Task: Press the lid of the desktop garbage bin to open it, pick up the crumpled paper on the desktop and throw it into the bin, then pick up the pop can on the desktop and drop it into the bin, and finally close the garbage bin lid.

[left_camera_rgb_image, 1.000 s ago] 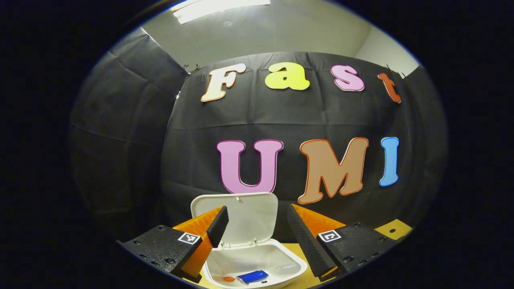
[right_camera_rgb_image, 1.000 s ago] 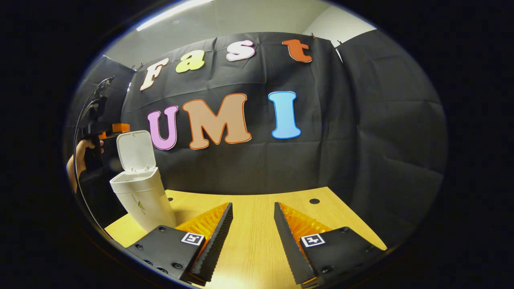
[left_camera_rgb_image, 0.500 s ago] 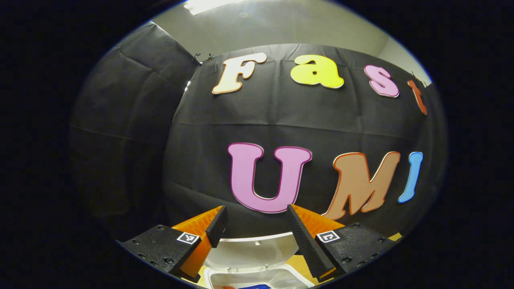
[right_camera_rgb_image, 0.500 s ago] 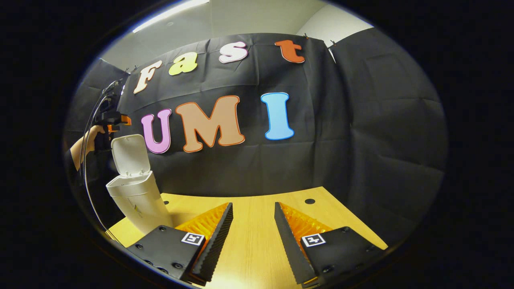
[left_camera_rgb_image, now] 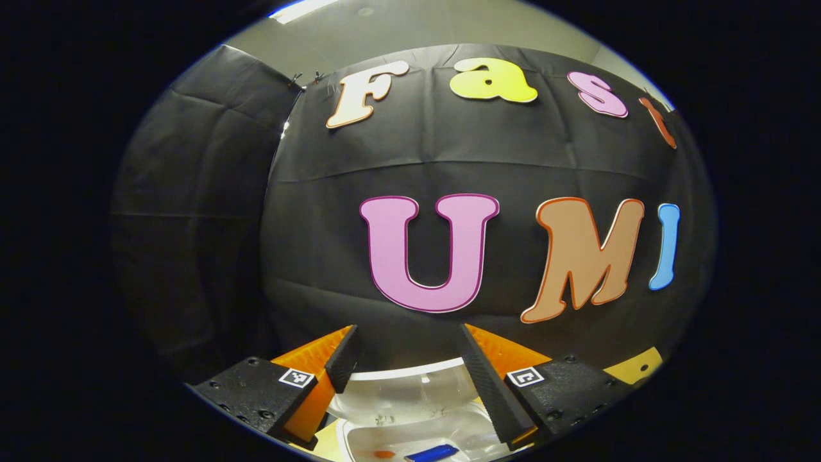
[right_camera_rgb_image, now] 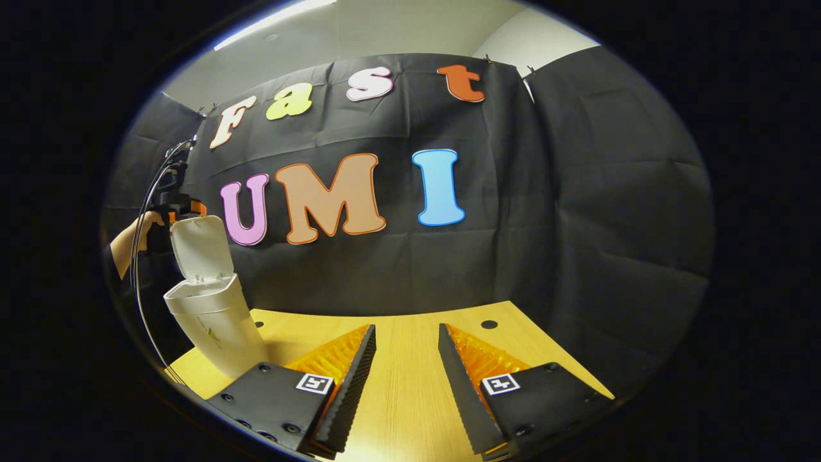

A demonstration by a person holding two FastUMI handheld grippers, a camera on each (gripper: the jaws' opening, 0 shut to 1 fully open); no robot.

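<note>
Black cloth walls close off the booth behind a yellow wooden surface. At the bottom of the left gripper view, my left fingers are spread with nothing between them, just above the raised lid of the white bin; a blue pop can lies inside. In the right gripper view, my right fingers are parted over bare wood, and the bin stands at the left edge, lid up, my other hand behind it.

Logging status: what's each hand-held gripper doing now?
Left hand-held gripper: open, holding nothing, above the bin.
Right hand-held gripper: open, holding nothing.
</note>
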